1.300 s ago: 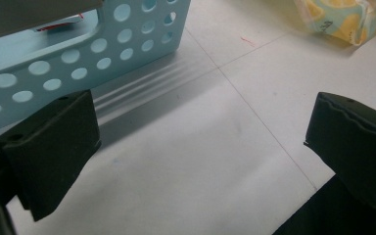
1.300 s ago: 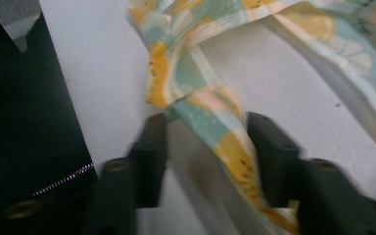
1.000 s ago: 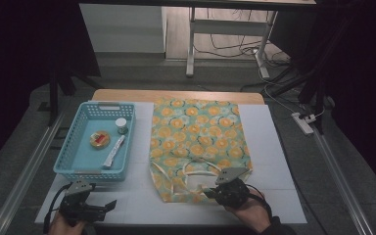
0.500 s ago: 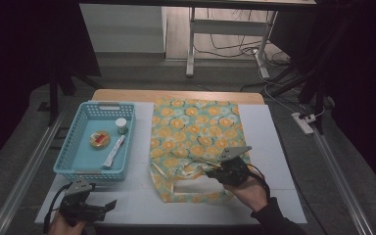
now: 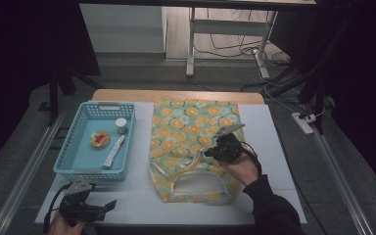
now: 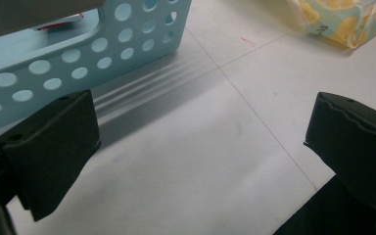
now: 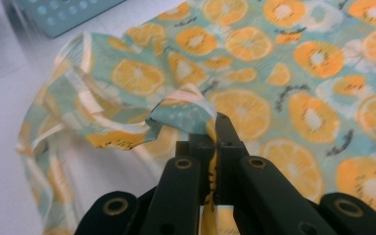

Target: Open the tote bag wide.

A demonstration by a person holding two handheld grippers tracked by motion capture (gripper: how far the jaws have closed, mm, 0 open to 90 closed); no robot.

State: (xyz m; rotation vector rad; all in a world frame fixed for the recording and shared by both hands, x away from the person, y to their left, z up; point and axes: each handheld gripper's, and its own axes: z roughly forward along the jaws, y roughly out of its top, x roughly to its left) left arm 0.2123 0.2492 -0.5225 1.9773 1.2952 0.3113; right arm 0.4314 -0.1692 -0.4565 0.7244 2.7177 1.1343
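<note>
I find the orange-print bag (image 5: pixel 192 142) lying flat on the white table top (image 5: pixel 274 147), right of centre. Its long axis runs from the near edge toward the far edge. The mouth, with a cream-edged handle loop (image 5: pixel 198 183), points toward my side; the closed end points away, toward the wooden strip at the far edge.

My right gripper (image 5: pixel 214 149) sits over the bag's lower middle, held in the right hand (image 5: pixel 242 169). In the right gripper view the jaws are pressed together on a pinch of the bag's cream-trimmed edge (image 7: pixel 186 110), and the fabric there stands up in a crumpled fold off the table. The cloth to the left of the pinch bows upward and open; the rest lies flat.

My left gripper (image 5: pixel 108 206) rests at the near left corner of the table, well apart from the bag. In the left gripper view its jaws stand wide, with bare table between them and nothing held. The wall of the blue basket (image 6: pixel 78 54) lies just beyond them.

The blue basket (image 5: pixel 73 147) stands left of the bag, near but not touching. Inside I see a small round jar (image 5: pixel 121 125), a flat round item with red and orange colouring (image 5: pixel 99 139), and a white tube (image 5: pixel 113 151) lying roughly along the basket's length.
</note>
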